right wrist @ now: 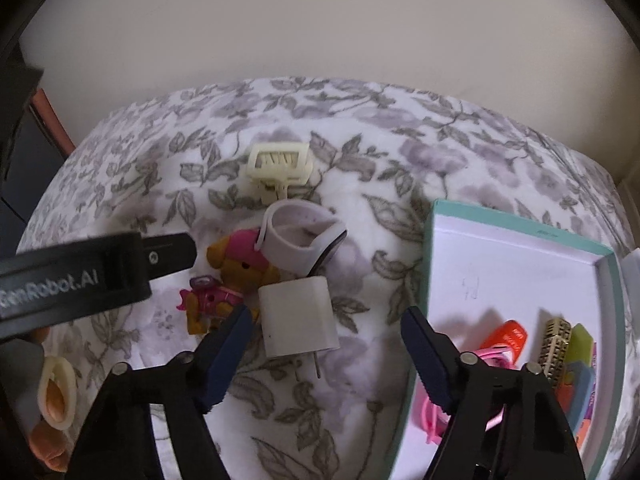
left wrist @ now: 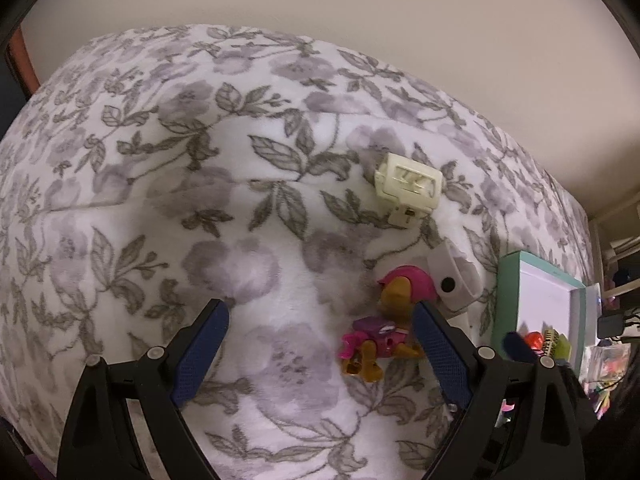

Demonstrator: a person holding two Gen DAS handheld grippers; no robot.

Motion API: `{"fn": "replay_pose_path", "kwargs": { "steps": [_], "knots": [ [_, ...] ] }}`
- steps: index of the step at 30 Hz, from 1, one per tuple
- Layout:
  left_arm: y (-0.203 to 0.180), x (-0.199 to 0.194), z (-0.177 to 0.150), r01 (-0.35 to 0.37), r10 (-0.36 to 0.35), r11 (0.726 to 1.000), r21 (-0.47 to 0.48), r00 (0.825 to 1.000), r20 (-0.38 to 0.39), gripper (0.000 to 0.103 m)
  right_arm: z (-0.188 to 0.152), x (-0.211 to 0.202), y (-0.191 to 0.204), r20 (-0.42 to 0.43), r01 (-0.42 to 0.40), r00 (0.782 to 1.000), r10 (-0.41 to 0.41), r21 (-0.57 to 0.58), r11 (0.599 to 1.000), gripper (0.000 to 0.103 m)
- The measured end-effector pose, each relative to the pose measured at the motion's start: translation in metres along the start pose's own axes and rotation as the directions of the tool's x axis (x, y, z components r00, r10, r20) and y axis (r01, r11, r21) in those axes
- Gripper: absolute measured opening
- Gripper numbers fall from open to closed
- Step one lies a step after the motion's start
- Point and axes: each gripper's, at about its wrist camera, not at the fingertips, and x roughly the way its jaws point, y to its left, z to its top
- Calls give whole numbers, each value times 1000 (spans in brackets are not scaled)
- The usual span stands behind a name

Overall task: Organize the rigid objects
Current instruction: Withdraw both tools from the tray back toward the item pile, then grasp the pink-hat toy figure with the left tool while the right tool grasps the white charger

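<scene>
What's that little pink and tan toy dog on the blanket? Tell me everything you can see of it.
The toy dog looks like hard plastic: tan head and legs, a pink cap, a pink and purple vest with a small purple pack on its back. It lies on its side on the floral blanket. A white band overlaps its cap, and a white charger sits right beside it. The left gripper is open beside it, one finger close by.

Floral blanket-covered bed (right wrist: 420,152) bearing cream hair clip (right wrist: 279,165), toy dog (right wrist: 228,280), white charger (right wrist: 298,320), teal-rimmed box (right wrist: 430,264)
</scene>
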Motion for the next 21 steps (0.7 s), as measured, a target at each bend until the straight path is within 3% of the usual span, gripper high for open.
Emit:
{"fn": "replay_pose_path", "kwargs": {
  "steps": [8,11,14,19,21],
  "knots": [
    [-19,13,-7,-2,3,998,66,1000,-23,91,-3,5,1,-5,-42,999,42,0,999,60],
    [-25,20,-10,-5,9,996,91,999,-40,77,-3,5,4,-4,-41,999,41,-9,999,57],
    [-27,28,-13,-3,9,995,97,998,-62,69,-5,8,4,-19,-55,998,54,-2,999,55],
    [-26,30,-13,47,-41,996,76,996,-76,54,-7,13,4,-29,-73,997,74,9,997,49],
    [-28,31,-11,44,-38,996,81,996,-79,43,-8,14,4,-27,-72,997,72,10,997,48]
  ]
}}
